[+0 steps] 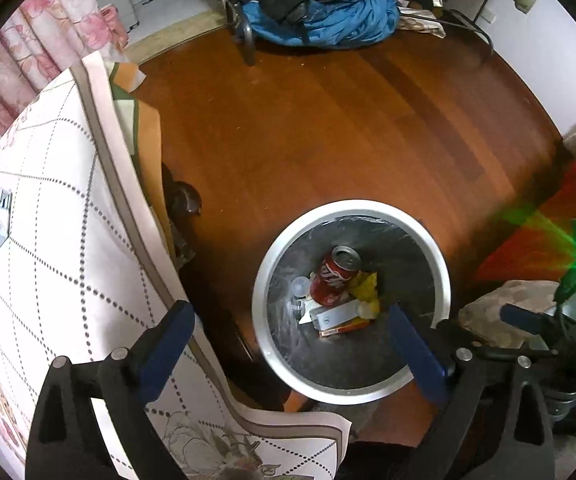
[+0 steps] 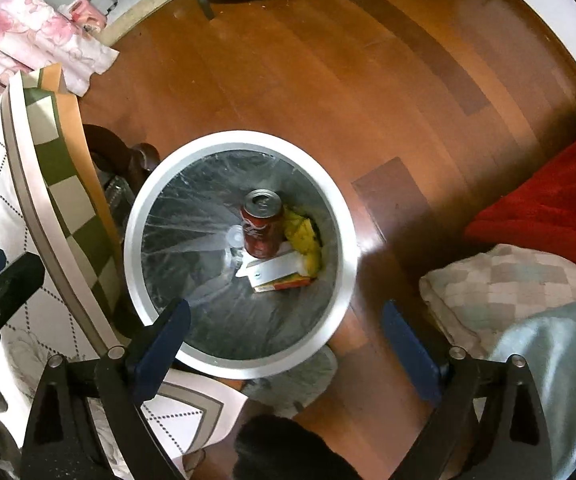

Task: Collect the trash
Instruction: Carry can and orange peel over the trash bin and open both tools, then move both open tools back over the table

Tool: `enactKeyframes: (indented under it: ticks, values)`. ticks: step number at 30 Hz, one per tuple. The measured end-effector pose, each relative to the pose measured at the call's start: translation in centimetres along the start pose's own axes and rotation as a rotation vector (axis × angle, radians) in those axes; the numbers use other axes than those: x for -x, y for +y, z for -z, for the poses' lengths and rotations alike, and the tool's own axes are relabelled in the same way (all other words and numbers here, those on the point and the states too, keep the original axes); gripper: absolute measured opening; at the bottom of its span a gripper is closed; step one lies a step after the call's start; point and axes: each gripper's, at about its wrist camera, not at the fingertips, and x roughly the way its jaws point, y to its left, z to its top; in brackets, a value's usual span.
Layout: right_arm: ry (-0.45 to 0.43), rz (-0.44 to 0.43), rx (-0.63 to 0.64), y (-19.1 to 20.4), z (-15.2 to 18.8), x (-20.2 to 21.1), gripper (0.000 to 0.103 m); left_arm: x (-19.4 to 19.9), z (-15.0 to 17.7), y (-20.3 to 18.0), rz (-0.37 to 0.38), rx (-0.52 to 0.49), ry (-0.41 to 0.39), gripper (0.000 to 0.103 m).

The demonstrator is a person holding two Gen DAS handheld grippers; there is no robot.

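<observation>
both tools, left tool (image 1: 288,344) and right tool (image 2: 285,332), hang spread and empty over the bin (image 2: 344,236); can (image 2: 261,224) already inside. next likely fetches trash from the worktop (image 1: 47,184), frame left.

A lived-in home is indicated by floral curtains (image 1: 35,40), a wooden floor (image 1: 328,128), piled clothes (image 1: 320,12) and a blanket (image 2: 500,280)

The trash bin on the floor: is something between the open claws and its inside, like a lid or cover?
Nothing visible does. The trash bin has no lid; its mouth is open, showing the red can and other trash at the bottom. Both the left claw and right claw hang open and empty above it.
</observation>
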Motion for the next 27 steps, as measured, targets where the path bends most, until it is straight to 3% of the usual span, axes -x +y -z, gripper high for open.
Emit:
enactKeyframes:
  ticks: [3,14,27]
  values:
    - [-0.011,0.023,-0.005,-0.2,0.3,0.7,0.102,0.4,0.3,0.4,-0.006,0.010,-0.003,0.099]
    - [-0.073,0.047,0.013,0.3,1.5,5.9,0.103,3.4,1.5,1.5,-0.019,0.038,-0.035,0.099]
    - [-0.218,0.012,0.029,2.3,5.1,16.6,0.103,12.0,3.5,2.3,0.006,0.041,-0.154,0.099]
